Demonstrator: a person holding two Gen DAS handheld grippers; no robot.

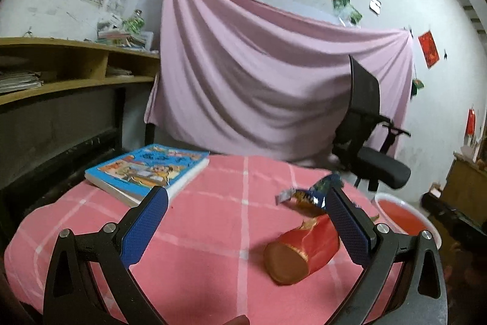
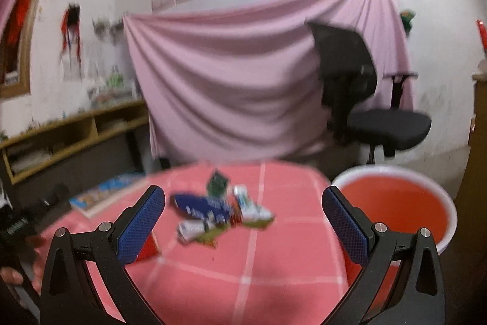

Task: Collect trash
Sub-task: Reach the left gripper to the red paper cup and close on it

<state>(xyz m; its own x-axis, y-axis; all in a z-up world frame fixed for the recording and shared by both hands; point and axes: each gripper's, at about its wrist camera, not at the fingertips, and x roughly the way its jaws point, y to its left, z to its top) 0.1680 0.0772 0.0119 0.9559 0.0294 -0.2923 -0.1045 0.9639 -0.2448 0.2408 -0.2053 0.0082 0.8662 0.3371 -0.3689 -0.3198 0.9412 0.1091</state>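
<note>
A crushed red paper cup (image 1: 301,252) lies on its side on the pink checked tablecloth (image 1: 213,218), just left of my left gripper's right finger. A blue snack wrapper (image 1: 310,195) lies behind it. My left gripper (image 1: 246,203) is open and empty above the cloth. In the blurred right wrist view, a pile of wrappers (image 2: 219,212), blue, white and green, lies on the cloth ahead of my right gripper (image 2: 243,203), which is open and empty. A red basin with a white rim (image 2: 395,203) stands beside the table at the right; it also shows in the left wrist view (image 1: 404,218).
A blue picture book (image 1: 146,169) lies at the table's far left. A black office chair (image 1: 368,142) stands behind the table before a hanging pink sheet (image 1: 258,75). A wooden shelf (image 1: 76,66) runs along the left wall.
</note>
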